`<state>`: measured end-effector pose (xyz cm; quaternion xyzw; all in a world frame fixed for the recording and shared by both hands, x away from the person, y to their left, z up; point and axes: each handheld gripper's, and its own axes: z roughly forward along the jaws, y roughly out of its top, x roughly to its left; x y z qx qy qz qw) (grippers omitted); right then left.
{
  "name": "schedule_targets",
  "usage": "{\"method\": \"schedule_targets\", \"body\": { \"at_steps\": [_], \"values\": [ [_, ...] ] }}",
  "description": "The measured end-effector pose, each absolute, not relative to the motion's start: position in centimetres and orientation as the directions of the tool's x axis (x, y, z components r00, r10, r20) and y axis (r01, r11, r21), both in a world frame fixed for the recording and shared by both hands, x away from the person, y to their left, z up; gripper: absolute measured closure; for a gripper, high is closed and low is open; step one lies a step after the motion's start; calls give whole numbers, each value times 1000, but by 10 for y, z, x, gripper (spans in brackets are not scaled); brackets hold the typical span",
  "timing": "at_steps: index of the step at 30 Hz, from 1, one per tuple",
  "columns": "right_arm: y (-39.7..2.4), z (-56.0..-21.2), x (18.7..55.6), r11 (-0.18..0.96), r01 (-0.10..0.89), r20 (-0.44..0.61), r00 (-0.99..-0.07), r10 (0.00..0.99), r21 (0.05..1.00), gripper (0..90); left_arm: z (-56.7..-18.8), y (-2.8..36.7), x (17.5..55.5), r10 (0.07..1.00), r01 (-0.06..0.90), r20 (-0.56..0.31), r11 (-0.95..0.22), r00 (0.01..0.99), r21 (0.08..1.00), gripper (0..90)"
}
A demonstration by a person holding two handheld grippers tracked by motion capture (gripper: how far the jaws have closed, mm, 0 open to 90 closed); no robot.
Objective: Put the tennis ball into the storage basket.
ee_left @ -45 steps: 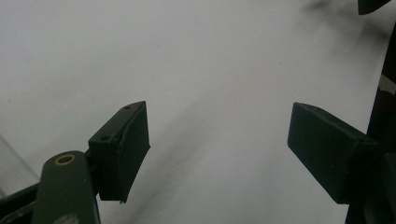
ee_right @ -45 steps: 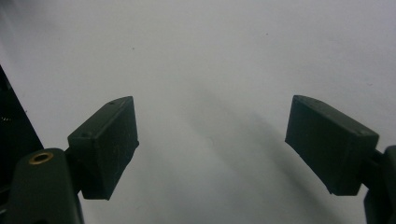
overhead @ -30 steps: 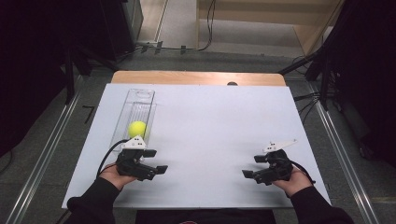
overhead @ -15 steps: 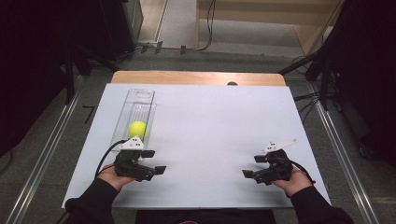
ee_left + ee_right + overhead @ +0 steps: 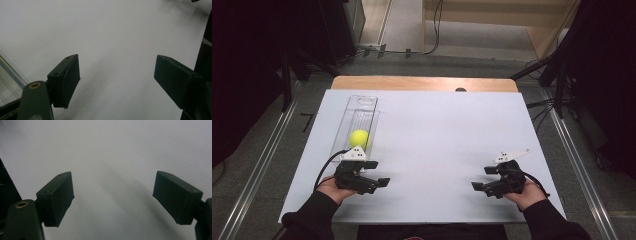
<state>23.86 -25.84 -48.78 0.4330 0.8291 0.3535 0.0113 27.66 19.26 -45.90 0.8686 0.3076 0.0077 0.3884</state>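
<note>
A yellow-green ball (image 5: 359, 137) lies inside a clear plastic container (image 5: 362, 106) on the left part of the white table (image 5: 442, 125). My left gripper (image 5: 378, 173) rests near the front edge, just in front of the container, its jaws pointing right. In the left gripper view the left gripper (image 5: 116, 58) stands open over bare white surface. My right gripper (image 5: 483, 178) sits at the front right, jaws pointing left. The right gripper (image 5: 113, 175) is open too, with nothing between its pads.
The container's clear edge (image 5: 10, 72) sits at the lower left of the left gripper view. A wooden strip (image 5: 422, 83) runs along the table's far edge, with a small dark object (image 5: 460, 90) on it. Metal rails (image 5: 257, 165) flank the table.
</note>
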Motion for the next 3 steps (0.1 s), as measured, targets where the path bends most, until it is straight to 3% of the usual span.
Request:
{"method": "schedule_targets", "body": {
  "at_steps": [3],
  "values": [
    [-259,-489,240,364,716,276,-608,745,596,149,-459,192,277,542,530,-229,-503,809,682,212]
  ]
}}
